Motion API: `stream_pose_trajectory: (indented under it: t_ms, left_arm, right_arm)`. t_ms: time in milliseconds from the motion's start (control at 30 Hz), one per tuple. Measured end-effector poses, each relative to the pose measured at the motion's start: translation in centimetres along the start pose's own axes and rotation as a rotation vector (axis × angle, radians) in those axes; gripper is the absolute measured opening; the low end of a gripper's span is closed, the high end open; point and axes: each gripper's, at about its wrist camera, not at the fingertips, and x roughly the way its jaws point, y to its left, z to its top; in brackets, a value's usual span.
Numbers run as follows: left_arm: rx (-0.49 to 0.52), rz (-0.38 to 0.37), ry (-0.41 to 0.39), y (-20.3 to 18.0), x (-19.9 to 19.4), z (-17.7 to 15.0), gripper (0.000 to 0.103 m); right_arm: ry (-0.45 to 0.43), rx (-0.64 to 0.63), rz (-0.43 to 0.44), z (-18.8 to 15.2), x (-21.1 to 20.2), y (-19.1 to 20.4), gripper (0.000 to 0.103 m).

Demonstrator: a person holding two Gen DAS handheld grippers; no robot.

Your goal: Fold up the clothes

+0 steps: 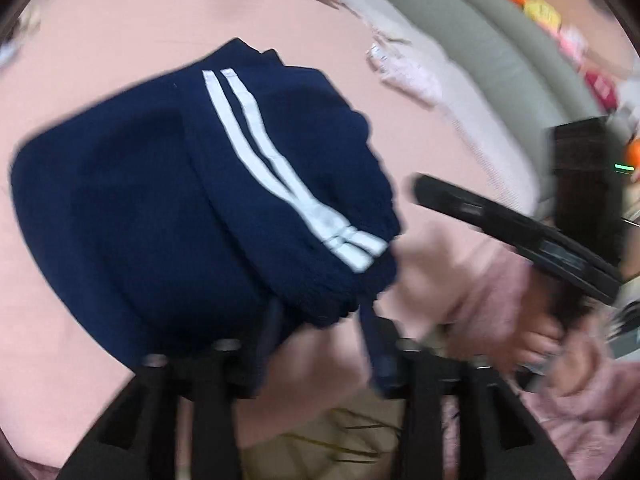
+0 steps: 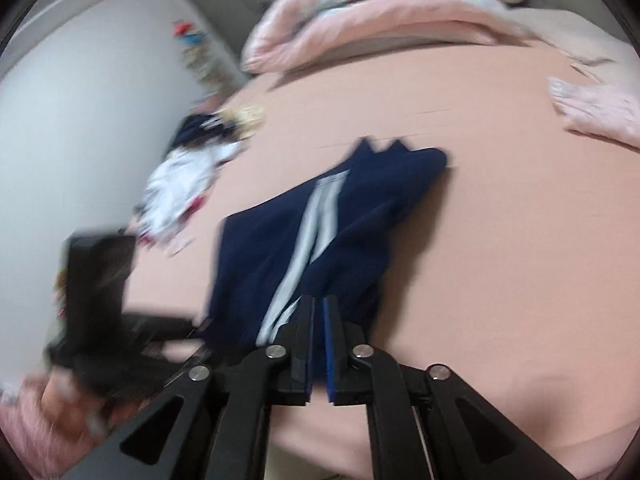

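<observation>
A folded navy garment with two white stripes (image 1: pixel 192 208) lies on the pink bed sheet (image 1: pixel 100 48). It also shows in the right wrist view (image 2: pixel 320 216). My left gripper (image 1: pixel 324 344) is open at the garment's near edge, its fingers apart with cloth draped over the left one. My right gripper (image 2: pixel 319 320) has its fingers nearly together, with the garment's near edge between them. The right gripper shows at the right of the left wrist view (image 1: pixel 520 236), held in a hand with a pink sleeve. The left gripper shows blurred at the left of the right wrist view (image 2: pixel 120 320).
A pile of white and dark clothes (image 2: pixel 188 176) lies at the bed's left edge. A pink and grey duvet (image 2: pixel 360 20) is bunched at the far end. A pale pink garment (image 2: pixel 596 108) lies at the right. A grey padded headboard (image 1: pixel 480 40) borders the bed.
</observation>
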Motion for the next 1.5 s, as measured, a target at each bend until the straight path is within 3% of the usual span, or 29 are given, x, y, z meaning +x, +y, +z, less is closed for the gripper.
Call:
stream_pose_trajectory:
  t_ms: [67,133,200,233,433,500,533,567,600,733,833,933,1033,1100,1200,1300,1400,1500]
  left_arm:
    - [-0.026,-0.029,-0.033,0.5,-1.2,-0.3,0.059]
    - [-0.069,-0.011,-0.087,1.5,-2.4,-0.1,0.059]
    - [-0.140,0.023,-0.147,3.1,-3.1,0.9,0.059]
    - [-0.165,0.026,-0.159,3.8,-2.8,1.6,0.059]
    - [-0.219,0.028,-0.164,5.6,0.9,6.5,0.059]
    - [-0.211,0.053,-0.147,5.6,2.0,7.3,0.059]
    - [-0.203,0.068,-0.140,5.5,2.4,7.5,0.055]
    - [-0.193,0.072,-0.141,5.3,2.7,7.6,0.014]
    - [-0.182,0.076,-0.143,5.1,2.9,7.7,0.003]
    - [-0.122,0.091,-0.215,3.8,0.4,7.2,0.003]
    - [-0.098,0.144,-0.281,3.8,-3.4,6.2,0.003]
    - [-0.079,0.231,-0.325,4.8,-6.9,5.1,0.003]
    - [-0.045,0.362,-0.337,6.3,-8.6,4.4,0.003]
    - [-0.073,0.407,-0.310,8.3,-7.8,4.5,0.003]
    - [-0.207,0.336,-0.225,11.8,-6.2,3.4,0.003]
    - [-0.230,0.374,-0.147,12.7,-5.7,1.7,0.004]
    - [-0.257,0.347,-0.115,13.2,-6.1,1.1,0.005]
    - [-0.255,0.344,-0.108,13.2,-7.9,1.2,0.006]
  right_arm:
    - [0.067,-0.018,0.033,0.7,1.8,-0.1,0.012]
    - [0.140,-0.062,-0.038,0.6,3.9,0.4,0.013]
    - [0.268,-0.079,-0.143,-0.2,6.5,0.2,0.014]
    - [0.278,-0.059,-0.144,-0.7,6.9,-0.2,0.014]
    - [0.178,0.051,-0.025,-2.1,4.6,-2.0,0.014]
    - [0.088,0.129,-0.045,-2.3,3.9,-2.6,0.014]
    - [0.043,0.170,-0.057,-2.3,3.6,-2.9,0.014]
    - [0.024,0.188,-0.051,-2.5,3.3,-3.2,0.014]
    - [0.011,0.201,-0.053,-2.4,3.2,-3.4,0.014]
    - [0.014,0.184,-0.155,-0.9,2.9,-3.2,0.014]
    - [0.003,0.106,-0.164,1.2,2.0,-2.3,0.014]
    - [-0.002,0.016,-0.180,4.5,3.2,-0.4,0.015]
    - [0.005,-0.078,-0.205,7.1,5.4,1.5,0.015]
    - [0.010,-0.141,-0.221,8.9,6.9,2.8,0.015]
    - [0.032,-0.175,-0.221,10.3,9.6,4.1,0.015]
    - [0.079,-0.161,-0.228,10.6,12.4,4.1,0.015]
    - [0.148,-0.162,-0.283,10.8,14.7,3.7,0.015]
    - [0.169,-0.183,-0.341,11.2,14.6,3.8,0.015]
